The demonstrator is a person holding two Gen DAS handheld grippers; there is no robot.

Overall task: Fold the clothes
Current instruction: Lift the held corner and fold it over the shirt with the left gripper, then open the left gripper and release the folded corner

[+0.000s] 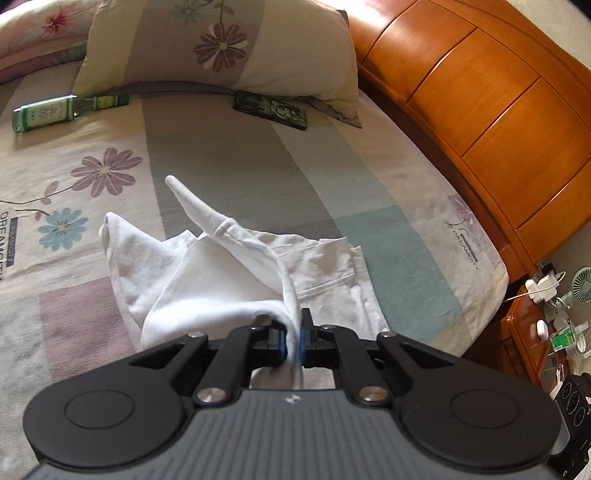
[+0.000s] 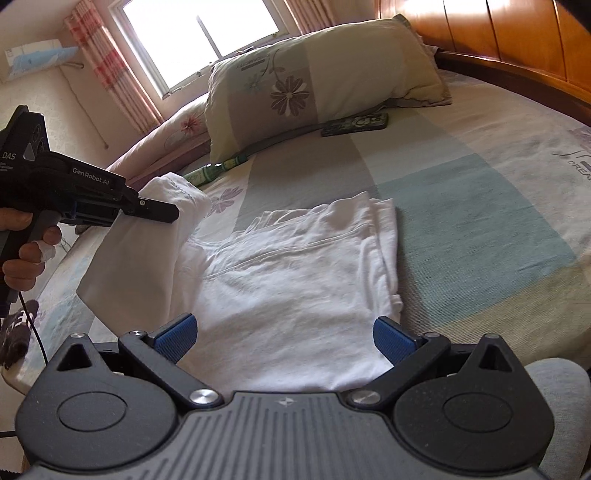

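Observation:
A white garment (image 1: 325, 273) lies partly folded on the patterned bedspread (image 1: 229, 166). My left gripper (image 1: 292, 338) is shut on a bunched edge of it and holds that part lifted, so a flap rises to a point above the bed. In the right wrist view the same garment (image 2: 295, 280) spreads flat ahead, and its left part hangs from the left gripper (image 2: 162, 212), held by a hand (image 2: 26, 254). My right gripper (image 2: 282, 338) hovers open over the near edge of the garment, with nothing between its blue pads (image 2: 391, 338).
A flowered pillow (image 1: 221, 48) lies at the head of the bed, with a green bottle (image 1: 48, 112) and a dark phone (image 1: 271, 109) in front of it. A wooden headboard (image 1: 480, 92) runs along the right. A cluttered nightstand (image 1: 543, 325) stands lower right. A window (image 2: 199, 33) is behind.

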